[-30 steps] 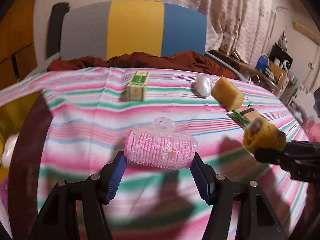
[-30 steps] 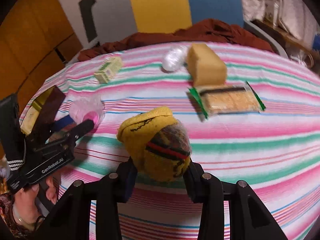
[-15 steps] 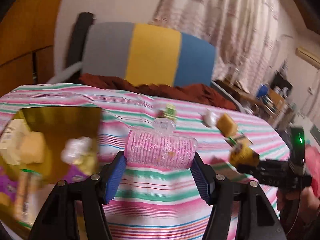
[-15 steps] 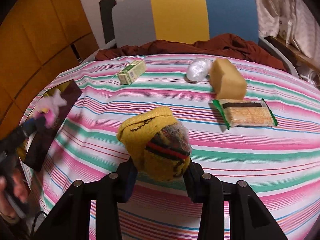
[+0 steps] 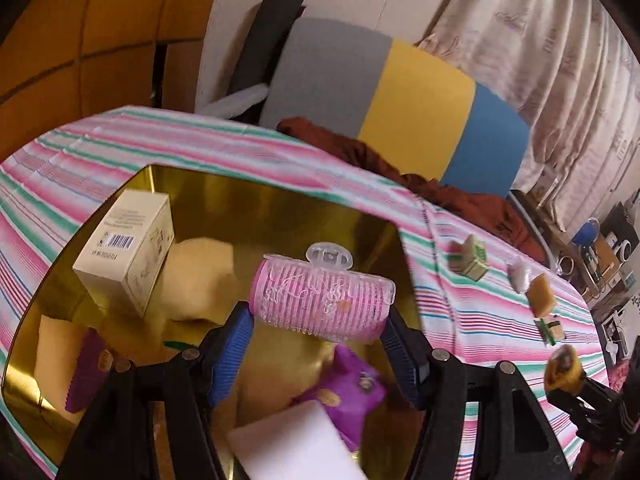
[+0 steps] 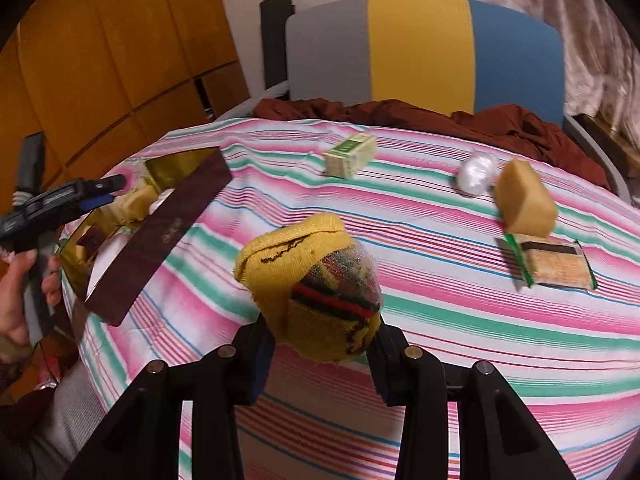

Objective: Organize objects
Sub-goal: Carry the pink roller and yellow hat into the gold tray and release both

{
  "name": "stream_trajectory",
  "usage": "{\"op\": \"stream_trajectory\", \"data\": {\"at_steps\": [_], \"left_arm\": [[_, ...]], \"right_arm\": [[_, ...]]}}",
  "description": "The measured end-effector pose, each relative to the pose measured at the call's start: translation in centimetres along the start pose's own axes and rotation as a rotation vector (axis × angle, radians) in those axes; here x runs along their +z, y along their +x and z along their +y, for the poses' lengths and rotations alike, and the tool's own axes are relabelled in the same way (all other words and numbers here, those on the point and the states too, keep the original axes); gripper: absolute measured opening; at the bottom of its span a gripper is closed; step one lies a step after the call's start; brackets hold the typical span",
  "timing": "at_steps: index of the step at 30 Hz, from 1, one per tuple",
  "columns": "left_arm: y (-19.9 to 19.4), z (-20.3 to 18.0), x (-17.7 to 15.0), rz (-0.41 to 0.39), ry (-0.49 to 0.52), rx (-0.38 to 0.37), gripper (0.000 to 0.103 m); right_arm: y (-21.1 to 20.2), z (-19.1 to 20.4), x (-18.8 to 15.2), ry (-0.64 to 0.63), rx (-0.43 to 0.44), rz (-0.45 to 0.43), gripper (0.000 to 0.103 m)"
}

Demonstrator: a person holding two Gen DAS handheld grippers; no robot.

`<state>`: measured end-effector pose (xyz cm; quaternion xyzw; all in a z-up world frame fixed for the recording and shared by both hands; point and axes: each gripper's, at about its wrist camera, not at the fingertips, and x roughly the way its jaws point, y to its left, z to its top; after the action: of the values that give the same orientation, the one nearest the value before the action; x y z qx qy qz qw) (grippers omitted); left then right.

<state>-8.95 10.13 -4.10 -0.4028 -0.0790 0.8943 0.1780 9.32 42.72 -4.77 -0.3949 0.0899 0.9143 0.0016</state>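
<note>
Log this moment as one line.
left gripper: shut on pink hair roller, above gold box | right gripper: shut on yellow sock ball, above striped tablecloth

Pink hair roller lies crosswise in my left grip, over the gold box. Rolled yellow sock sits clamped in my right grip, above the striped cloth, right of the box.

A home: curtains, striped tablecloth, cluttered shelves.
</note>
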Motion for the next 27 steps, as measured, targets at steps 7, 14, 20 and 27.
{"op": "stream_trajectory", "data": {"at_steps": [7,14,20,27], "left_arm": [[1.6,1.1,-0.1,0.059,-0.032,0.011,0.065],[-1.0,2.2,-0.7,0.005,-0.098,0.02,0.066],[-4.6,3.3,-1.8,-0.105,-0.137,0.056,0.066],[-6.1,3.5,-3.2,-0.12,-0.125,0.036,0.068]], "right_arm": [[-0.1,1.2,-0.1,0.007,0.02,0.002,0.041],[-0.2,2.0,0.1,0.026,0.046,0.007,0.041],[0.5,4.7,1.6,0.018,0.101,0.002,0.041],[2.8,10.2,4.8,-0.052,0.167,-0.006,0.042]]}}
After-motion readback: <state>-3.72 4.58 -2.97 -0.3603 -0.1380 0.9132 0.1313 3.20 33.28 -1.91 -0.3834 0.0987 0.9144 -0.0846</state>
